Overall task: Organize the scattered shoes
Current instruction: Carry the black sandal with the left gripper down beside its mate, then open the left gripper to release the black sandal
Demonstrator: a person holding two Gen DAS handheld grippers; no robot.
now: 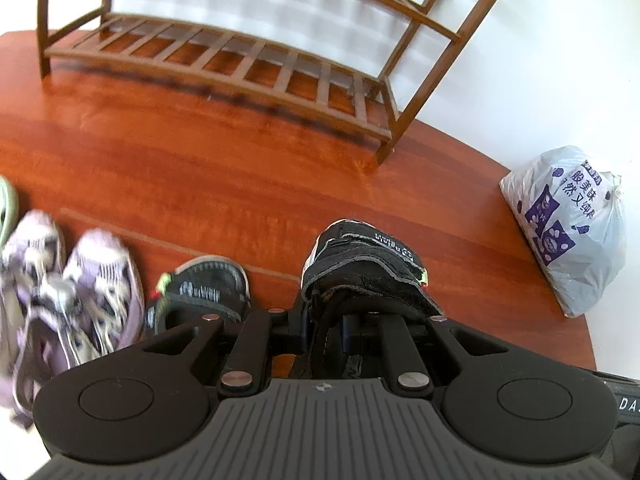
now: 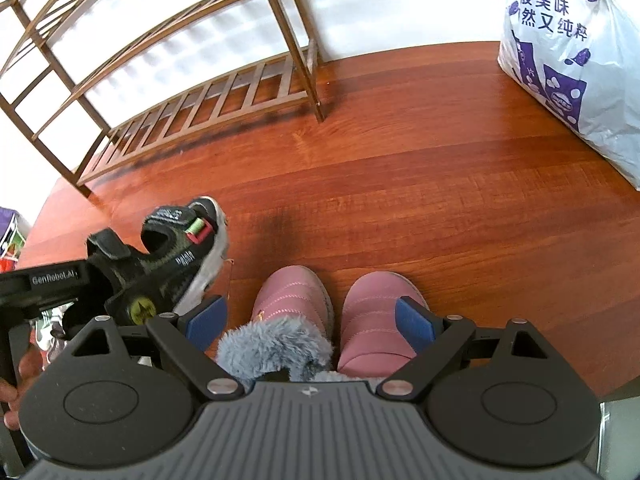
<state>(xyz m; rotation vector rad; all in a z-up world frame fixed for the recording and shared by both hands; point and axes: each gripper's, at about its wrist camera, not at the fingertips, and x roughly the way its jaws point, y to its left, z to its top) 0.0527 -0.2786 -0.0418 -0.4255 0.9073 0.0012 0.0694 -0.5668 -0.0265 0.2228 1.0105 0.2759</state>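
Left gripper (image 1: 326, 320) clamped on black strapped sandal (image 1: 360, 268), held off red-brown wood floor (image 1: 240, 168); toe points away toward brown slatted rack (image 1: 224, 60); heel hidden behind the jaws. Its mate (image 1: 204, 284) and lilac sneakers (image 1: 76, 280) blurred, cut off. Right gripper (image 2: 316, 320) open over pink fur-cuffed boots (image 2: 332, 312), toes toward the wall. White printed bag (image 2: 572, 64) beside wall.

tongs (image 2: 316, 320): black linkage arms | silver rivets | blue pads (image 2: 414, 322) | ribbed grey housing | "GenRobot.AI" lettering
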